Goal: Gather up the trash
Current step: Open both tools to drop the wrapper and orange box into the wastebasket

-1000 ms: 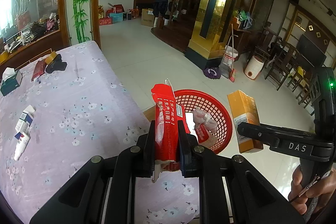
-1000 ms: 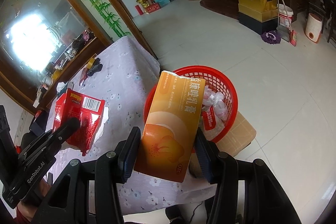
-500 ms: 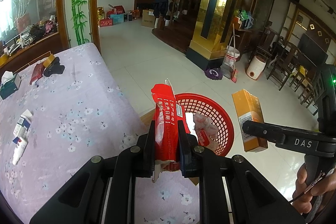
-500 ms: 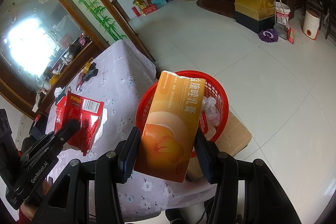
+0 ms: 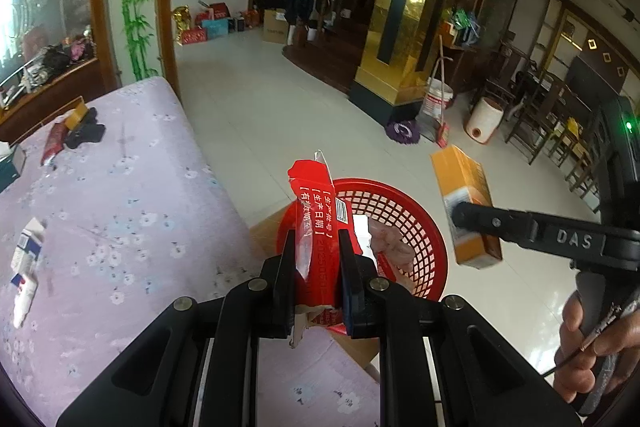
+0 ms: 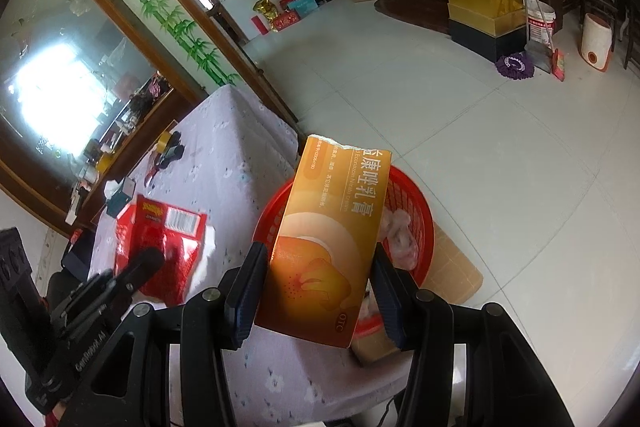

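My left gripper (image 5: 316,259) is shut on a torn red carton (image 5: 318,223), held upright over the table's right edge, just short of the red basket (image 5: 404,211). My right gripper (image 6: 320,283) is shut on an orange ointment box (image 6: 332,235), held above the near rim of the same basket (image 6: 416,203). The basket stands on cardboard on the floor beside the table and holds pale crumpled wrappers (image 5: 390,247). Each gripper shows in the other's view: the orange box (image 5: 466,203) at right, the red carton (image 6: 164,243) at left.
The table with a lilac flowered cloth (image 5: 120,187) carries a blue-white box (image 5: 28,247), a white tube (image 5: 24,299), a red pack and a black item (image 5: 86,133). Tiled floor (image 5: 280,115) lies beyond, with a gold pillar (image 5: 408,27), mop and bucket (image 5: 438,103).
Both grippers have risen and moved slightly right, toward the basket, still holding their items. The table has slid left and down in both views.
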The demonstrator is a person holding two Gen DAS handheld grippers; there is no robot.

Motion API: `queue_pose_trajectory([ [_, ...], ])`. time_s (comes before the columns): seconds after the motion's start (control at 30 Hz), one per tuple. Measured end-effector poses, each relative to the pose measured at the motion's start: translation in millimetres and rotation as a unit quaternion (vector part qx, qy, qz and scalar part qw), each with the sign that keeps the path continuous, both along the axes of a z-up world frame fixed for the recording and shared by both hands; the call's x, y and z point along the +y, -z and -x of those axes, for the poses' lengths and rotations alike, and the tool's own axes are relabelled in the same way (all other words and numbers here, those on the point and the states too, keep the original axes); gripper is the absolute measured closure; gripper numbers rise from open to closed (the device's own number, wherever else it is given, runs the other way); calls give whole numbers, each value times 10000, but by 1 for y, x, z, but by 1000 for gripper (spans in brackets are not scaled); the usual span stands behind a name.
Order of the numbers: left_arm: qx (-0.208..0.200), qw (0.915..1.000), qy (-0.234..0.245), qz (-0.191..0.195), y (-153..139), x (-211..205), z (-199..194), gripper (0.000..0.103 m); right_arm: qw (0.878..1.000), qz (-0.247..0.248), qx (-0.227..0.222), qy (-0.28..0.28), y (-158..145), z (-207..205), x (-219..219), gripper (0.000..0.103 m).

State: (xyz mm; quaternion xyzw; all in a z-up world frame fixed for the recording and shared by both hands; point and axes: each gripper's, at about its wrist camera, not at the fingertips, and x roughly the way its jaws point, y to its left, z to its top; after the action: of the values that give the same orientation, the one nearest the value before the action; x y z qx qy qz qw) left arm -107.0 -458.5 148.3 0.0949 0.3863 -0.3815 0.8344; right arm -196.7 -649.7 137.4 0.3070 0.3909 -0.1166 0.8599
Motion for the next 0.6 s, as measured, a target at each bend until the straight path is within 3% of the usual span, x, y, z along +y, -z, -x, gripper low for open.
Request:
queue_pose_trajectory([
  [0.23, 63, 9996, 141, -227, 19, -28, -9, 84, 9999, -39, 118, 27, 14, -26, -17, 46],
  [0.33, 105, 9995, 165, -249, 24, -35, -11, 55, 9998, -33, 201, -36, 19, -37, -22, 42],
  [0.37, 51, 9996, 130, -239, 23, -35, -9, 54, 9998, -22, 218, -40, 20, -40, -24, 38],
  [0.6, 282, 9991, -185, -255, 23, -16, -12, 54, 9999, -15, 88, -87, 12, -30, -26, 38],
])
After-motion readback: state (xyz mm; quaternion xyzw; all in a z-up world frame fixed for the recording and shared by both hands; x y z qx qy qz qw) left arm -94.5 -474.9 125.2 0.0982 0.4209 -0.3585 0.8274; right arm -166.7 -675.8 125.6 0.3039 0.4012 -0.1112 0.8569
